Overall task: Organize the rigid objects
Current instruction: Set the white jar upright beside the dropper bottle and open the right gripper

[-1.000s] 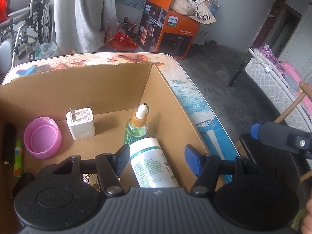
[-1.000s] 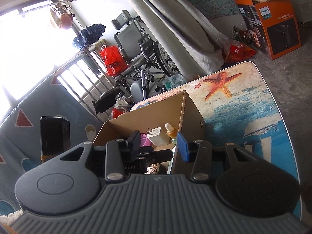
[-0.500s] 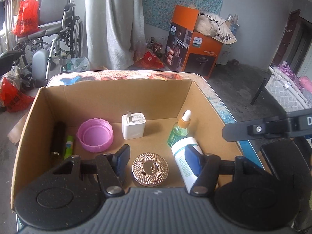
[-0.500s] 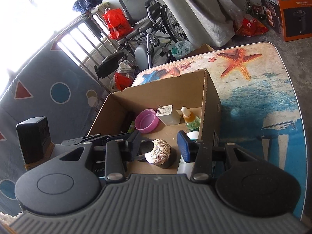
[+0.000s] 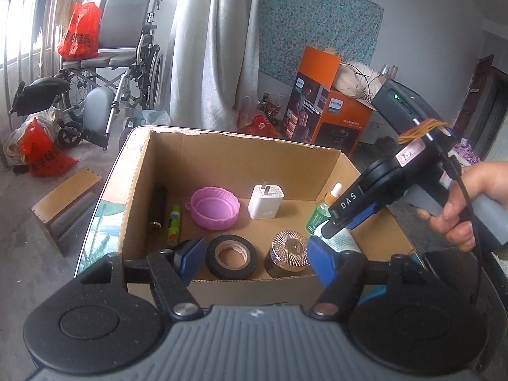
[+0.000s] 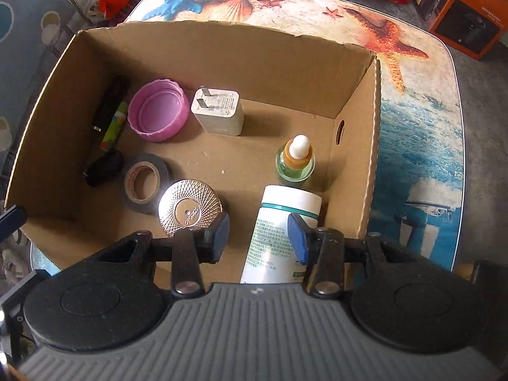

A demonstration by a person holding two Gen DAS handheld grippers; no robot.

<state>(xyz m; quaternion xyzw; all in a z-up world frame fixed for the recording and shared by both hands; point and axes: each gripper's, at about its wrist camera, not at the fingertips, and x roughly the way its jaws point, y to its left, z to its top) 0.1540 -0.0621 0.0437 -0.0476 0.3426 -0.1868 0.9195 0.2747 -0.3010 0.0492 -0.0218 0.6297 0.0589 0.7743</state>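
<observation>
An open cardboard box [image 6: 222, 47] stands on the sea-print table [image 6: 419, 133] and holds a pink lid [image 6: 157, 111], a white charger [image 6: 219, 109], a green dropper bottle [image 6: 295, 162], a white bottle [image 6: 279, 235] lying down, a gold jar [image 6: 189, 208], a black tape roll [image 6: 143, 182], a green-yellow tube [image 6: 114, 125] and dark items at the left wall. My right gripper [image 6: 258, 233] is open and empty, just above the white bottle. My left gripper [image 5: 257, 258] is open and empty at the box's near edge [image 5: 254, 282]; the right gripper [image 5: 346, 222] reaches into the box's right side.
A wheelchair [image 5: 117, 63], red bags [image 5: 41, 155] and a small wooden stool [image 5: 63, 200] stand on the floor at the left. An orange appliance carton [image 5: 330, 111] stands behind the table. The box's right wall [image 6: 365, 158] is close to my right gripper.
My left gripper has pulled back from inside the box to its near edge. My right gripper has moved forward over the box and tilted down onto the white bottle.
</observation>
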